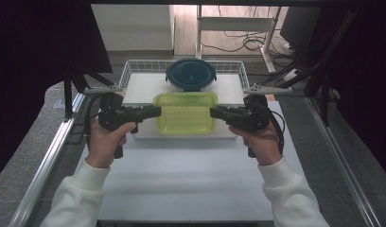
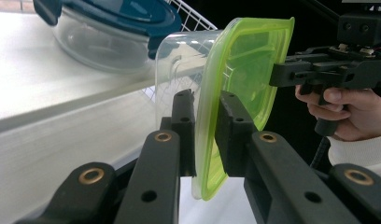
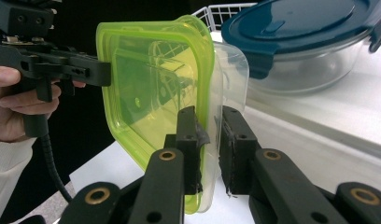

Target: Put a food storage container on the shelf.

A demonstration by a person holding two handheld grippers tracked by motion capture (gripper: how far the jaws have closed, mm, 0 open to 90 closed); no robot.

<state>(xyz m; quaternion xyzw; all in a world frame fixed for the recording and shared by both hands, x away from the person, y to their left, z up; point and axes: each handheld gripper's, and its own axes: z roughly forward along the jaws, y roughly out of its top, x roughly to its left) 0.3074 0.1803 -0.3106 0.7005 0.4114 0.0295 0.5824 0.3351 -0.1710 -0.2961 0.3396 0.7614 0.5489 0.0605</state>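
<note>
— jaws on the left gripper (image 2: 205, 135): clamped on the rim of the green-lidded box (image 1: 185, 112), one pad on either side of the lid's edge.

— same on the right gripper (image 3: 208, 144): pinched on the opposite rim, pads tight against lid and clear wall.

— position of the box?

— held between both grippers above the white board (image 1: 181, 176), just in front of the wire basket (image 1: 126, 71). level in the high view, green lid on top.

— anything else close by?

— round glass bowl with a dark blue lid (image 1: 190, 74), sitting in the basket right behind the box.

— any brand, label or writing?

— none readable. faint raised shapes on the green lid, too blurred to make out.
</note>
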